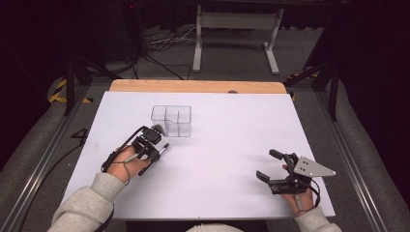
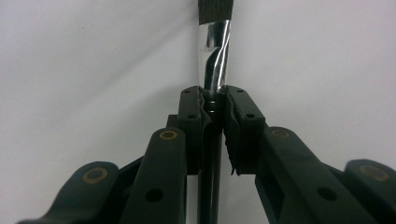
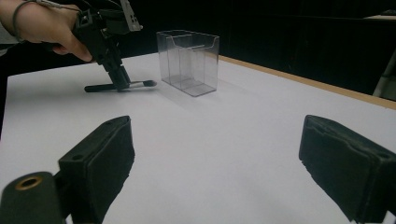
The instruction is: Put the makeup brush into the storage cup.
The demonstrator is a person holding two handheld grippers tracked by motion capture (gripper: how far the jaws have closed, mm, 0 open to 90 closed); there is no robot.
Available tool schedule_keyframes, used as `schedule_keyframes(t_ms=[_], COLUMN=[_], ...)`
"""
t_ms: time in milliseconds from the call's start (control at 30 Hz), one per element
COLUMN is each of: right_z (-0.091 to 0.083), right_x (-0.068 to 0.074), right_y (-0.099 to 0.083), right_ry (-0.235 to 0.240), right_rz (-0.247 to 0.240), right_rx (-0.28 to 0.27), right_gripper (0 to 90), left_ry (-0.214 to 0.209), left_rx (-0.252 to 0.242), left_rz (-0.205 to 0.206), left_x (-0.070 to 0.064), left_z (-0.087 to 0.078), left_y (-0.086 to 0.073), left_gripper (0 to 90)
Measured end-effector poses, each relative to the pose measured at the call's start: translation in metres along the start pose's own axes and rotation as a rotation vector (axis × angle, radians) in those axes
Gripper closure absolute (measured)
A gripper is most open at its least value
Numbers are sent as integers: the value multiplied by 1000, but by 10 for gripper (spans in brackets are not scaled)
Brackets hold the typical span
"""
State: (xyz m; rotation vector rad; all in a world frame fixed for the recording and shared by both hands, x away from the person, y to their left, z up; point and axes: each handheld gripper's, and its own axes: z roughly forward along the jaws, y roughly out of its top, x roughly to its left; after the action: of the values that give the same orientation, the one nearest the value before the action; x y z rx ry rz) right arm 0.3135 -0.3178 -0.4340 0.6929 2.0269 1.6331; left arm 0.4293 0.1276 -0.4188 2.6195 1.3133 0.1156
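Right gripper [image 1: 273, 166] idle near the table's [image 1: 232, 159] front edge, jaws spread, nothing in them. Left gripper [image 1: 153, 149] is pinching a makeup brush [image 3: 119, 86], which lies low at the surface, just short of the clear plastic organizer [image 1: 172, 120]. Grasp looks done; lift and drop into a compartment remain.

A slim black makeup brush [image 1: 162, 149] with silver ferrule lies flat on the white table, near the clear organiser [image 1: 172, 120].
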Motion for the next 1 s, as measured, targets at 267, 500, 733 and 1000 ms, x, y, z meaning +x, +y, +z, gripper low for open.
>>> schedule_keyframes(t_ms=[267,500,733,1000], right_z=[0,-1,-1,1], right_x=[0,0,0,-2], right_y=[0,0,1,0], right_ry=[-5,-7,-3,14], right_rz=[-1,3,-8,1], right_rx=[0,-4,-7,-2], right_gripper=[106,99,98,78], left_ry=[-20,-42,-31,-42], left_rx=[-79,-160,-243,-337], left_rz=[13,6,7,4], left_x=[-2,-3,-5,-7], left_z=[-13,-22,-29,-34], left_y=[-6,-14,-21,-27], left_gripper=[777,777,777,777])
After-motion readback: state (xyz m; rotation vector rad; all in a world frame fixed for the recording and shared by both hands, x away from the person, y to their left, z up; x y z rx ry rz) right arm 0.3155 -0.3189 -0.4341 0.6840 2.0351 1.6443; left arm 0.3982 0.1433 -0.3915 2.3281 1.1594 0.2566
